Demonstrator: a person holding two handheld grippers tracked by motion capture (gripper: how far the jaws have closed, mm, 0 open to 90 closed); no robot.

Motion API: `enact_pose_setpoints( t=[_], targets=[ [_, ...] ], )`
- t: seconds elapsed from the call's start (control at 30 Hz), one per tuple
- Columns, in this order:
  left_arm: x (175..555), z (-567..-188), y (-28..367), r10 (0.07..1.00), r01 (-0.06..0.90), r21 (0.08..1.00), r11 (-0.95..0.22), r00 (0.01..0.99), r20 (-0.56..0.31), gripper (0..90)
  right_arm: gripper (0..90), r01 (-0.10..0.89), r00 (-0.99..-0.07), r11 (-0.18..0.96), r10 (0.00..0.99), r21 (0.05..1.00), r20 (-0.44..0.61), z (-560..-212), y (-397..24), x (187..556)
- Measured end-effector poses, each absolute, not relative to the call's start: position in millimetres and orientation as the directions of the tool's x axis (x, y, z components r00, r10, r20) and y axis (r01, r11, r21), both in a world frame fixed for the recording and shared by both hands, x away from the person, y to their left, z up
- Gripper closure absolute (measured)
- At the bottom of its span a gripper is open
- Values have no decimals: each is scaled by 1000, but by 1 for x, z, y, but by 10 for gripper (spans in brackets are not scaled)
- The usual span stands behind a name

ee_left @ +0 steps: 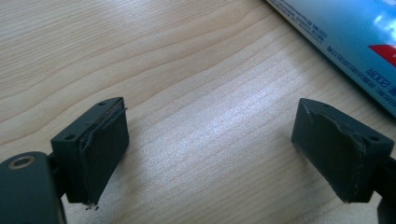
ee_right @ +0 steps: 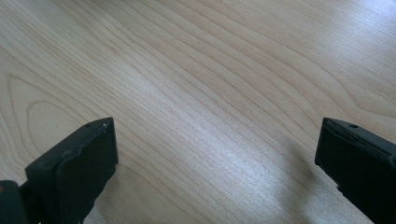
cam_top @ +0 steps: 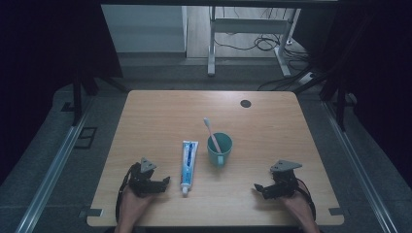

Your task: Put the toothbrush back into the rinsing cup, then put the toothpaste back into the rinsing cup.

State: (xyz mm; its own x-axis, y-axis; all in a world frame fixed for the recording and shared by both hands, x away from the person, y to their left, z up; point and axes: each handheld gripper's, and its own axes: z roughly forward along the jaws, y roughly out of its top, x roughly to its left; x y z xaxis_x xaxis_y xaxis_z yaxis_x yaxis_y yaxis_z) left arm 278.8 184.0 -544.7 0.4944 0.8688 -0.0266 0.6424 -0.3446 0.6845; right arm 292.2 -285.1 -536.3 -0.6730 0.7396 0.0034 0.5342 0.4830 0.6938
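On table [cam_top: 145,111], near edge: both tools low.
Left gripper [cam_top: 163,183]: jaws wide, nothing held.
Right gripper [cam_top: 257,188]: jaws wide, nothing held.
Toothpaste tube [cam_top: 188,164]: flat, just beside left gripper.
Toothbrush [cam_top: 212,134]: leaning in teal cup [cam_top: 219,150].

Light wood-grain table [cam_top: 272,126], rounded corners, one dark round cap [cam_top: 246,103] set in its far right part. Lying flat near centre: a blue-and-white toothpaste tube [cam_top: 188,165] (cap toward the near edge). Just right of it stands a teal mug [cam_top: 219,150], upright, a pink toothbrush [cam_top: 211,132] leaning inside.
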Motion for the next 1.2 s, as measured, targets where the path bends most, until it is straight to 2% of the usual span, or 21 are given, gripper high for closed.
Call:
enact_pose_setpoints(
  t=[0.7, 0.8, 0.97, 1.0, 1.03, 1.1, 1.13, 1.2],
  targets=[
    [279, -534, 178, 857, 633, 687, -358, 515, -28, 169, 0, 532, -669, 476, 744, 700, 3, -543, -289, 292],
    [278, -531, 178, 854, 623, 696, -357, 519, -27, 219, 0, 532, -668, 476, 744, 700, 3, -543, -289, 292],
    [277, -525, 177, 843, 607, 717, -343, 536, -51, 380, 0, 533, -668, 476, 744, 700, 3, -543, -289, 292],
    [277, -523, 177, 840, 606, 719, -341, 540, -57, 380, 0, 532, -668, 476, 744, 700, 2, -543, -289, 292],
    [277, -521, 177, 831, 601, 725, -335, 551, -72, 448, 0, 532, -668, 477, 744, 700, 1, -543, -289, 292],
    [277, -520, 176, 826, 598, 728, -336, 559, -79, 466, 0, 533, -668, 477, 744, 700, 1, -543, -289, 292],
    [278, -518, 174, 818, 597, 728, -337, 569, -88, 555, 0, 532, -668, 477, 744, 700, 1, -543, -289, 292],
    [279, -518, 172, 814, 599, 725, -339, 573, -94, 574, 0, 532, -668, 477, 744, 700, 1, -543, -289, 292]
  ],
)
